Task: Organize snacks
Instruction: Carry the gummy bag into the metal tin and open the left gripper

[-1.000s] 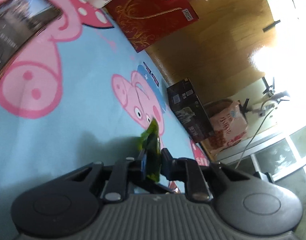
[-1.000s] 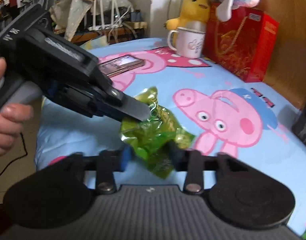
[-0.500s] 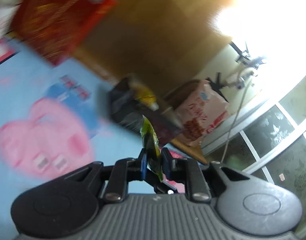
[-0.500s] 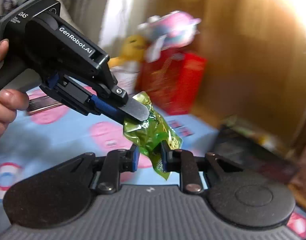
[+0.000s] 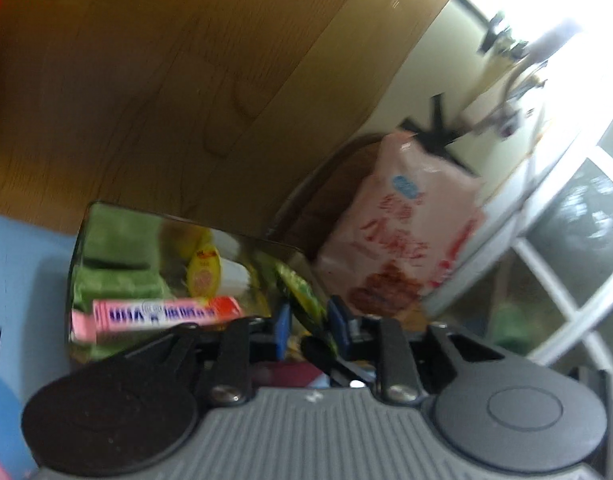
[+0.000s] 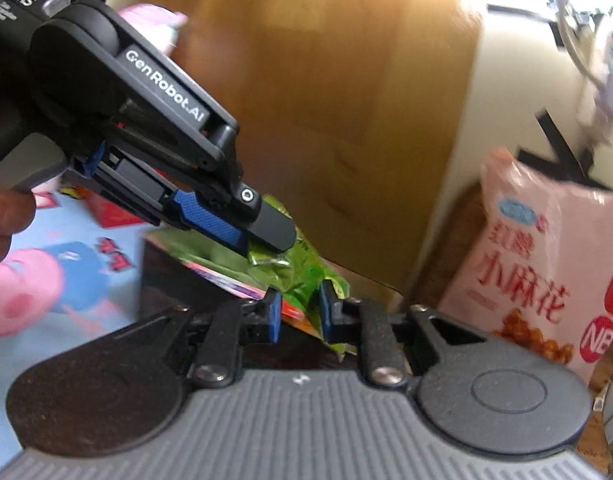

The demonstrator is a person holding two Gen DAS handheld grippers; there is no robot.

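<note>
Crinkled green snack packet pinched by both left and right hand-held gripper.

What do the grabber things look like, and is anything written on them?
The left gripper is black and boxy with white "GenRobot.AI" lettering, blue pads and flat dark jaws. The right gripper has a ribbed grey body, two round black discs, silver screws and blue-padded jaws.

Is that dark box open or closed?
Open. The box shows no lid, and snacks lie visible inside: a pink pack and green packets.
</note>
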